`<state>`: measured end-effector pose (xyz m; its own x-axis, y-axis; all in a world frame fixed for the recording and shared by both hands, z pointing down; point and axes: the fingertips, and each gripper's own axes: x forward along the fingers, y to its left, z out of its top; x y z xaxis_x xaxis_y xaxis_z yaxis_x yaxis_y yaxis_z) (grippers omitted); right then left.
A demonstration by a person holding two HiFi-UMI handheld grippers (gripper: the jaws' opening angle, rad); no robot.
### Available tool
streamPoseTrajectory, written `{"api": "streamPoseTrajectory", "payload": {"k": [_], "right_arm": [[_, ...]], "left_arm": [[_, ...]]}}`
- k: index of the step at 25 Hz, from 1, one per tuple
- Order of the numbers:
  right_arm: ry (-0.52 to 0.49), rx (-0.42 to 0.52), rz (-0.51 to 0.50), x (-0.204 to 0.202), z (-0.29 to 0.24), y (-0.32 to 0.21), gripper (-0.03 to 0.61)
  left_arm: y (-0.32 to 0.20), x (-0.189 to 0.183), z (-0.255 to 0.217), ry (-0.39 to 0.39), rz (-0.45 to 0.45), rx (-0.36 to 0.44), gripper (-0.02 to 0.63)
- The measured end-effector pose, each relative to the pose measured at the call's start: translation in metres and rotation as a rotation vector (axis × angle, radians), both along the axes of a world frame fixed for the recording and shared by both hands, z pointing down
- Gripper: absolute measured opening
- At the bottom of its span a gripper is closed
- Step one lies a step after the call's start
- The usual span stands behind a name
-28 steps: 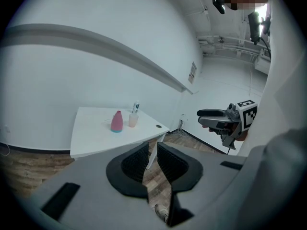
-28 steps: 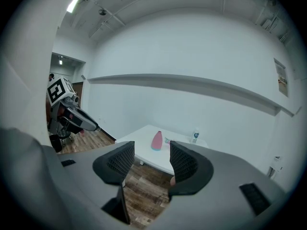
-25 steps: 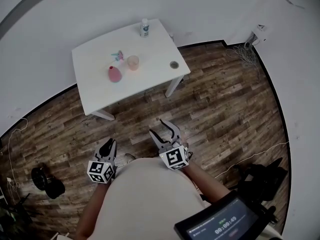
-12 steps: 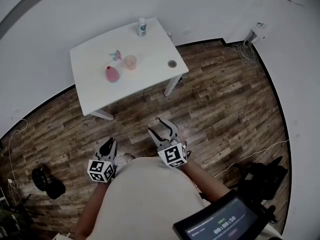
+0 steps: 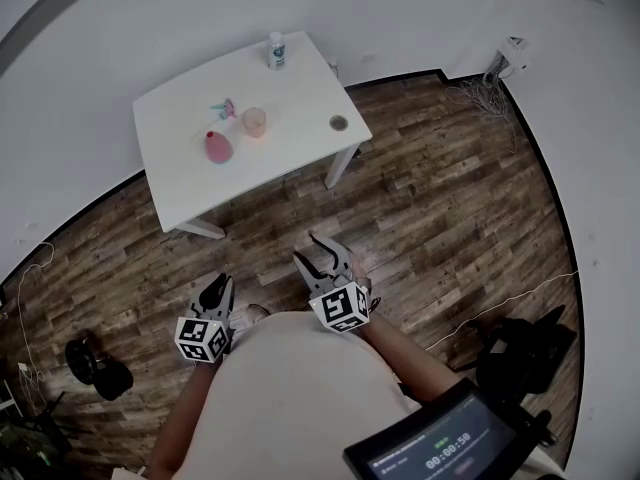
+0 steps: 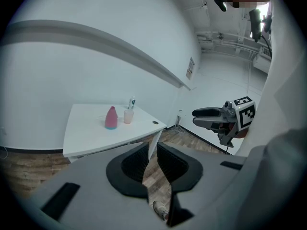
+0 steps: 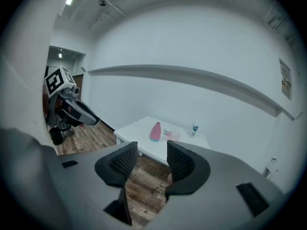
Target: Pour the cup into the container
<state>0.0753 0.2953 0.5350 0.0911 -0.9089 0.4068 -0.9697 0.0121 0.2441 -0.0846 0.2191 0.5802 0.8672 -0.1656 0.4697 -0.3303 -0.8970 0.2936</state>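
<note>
Located cup (image 5: 254,121) on white table (image 5: 300,93), near pink vessel (image 5: 215,147), well apart from both grippers. Noted alongside: small labelled bottle (image 5: 275,50) at far edge, print too small to read; small round item (image 5: 339,122) near front corner. Logged wood floor (image 5: 430,198) between table and grippers. Found left gripper (image 5: 218,286) nearly closed, slim gap, empty. Found right gripper (image 5: 306,249) wider apart, just been closing, empty.

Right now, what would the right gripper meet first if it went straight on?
The right gripper, its empty jaws just closed further, aims at the white rectangular table; perhaps the wood-plank floor comes first.
</note>
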Motion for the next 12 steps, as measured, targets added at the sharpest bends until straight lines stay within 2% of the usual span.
{"api": "streamPoseTrajectory", "payload": {"k": [12], "right_arm": [[-0.014,0.011,0.012,0.023,-0.005,0.008,0.198]], "left_arm": [[0.018,0.029,0.003,-0.018,0.037,0.003,0.048]]}}
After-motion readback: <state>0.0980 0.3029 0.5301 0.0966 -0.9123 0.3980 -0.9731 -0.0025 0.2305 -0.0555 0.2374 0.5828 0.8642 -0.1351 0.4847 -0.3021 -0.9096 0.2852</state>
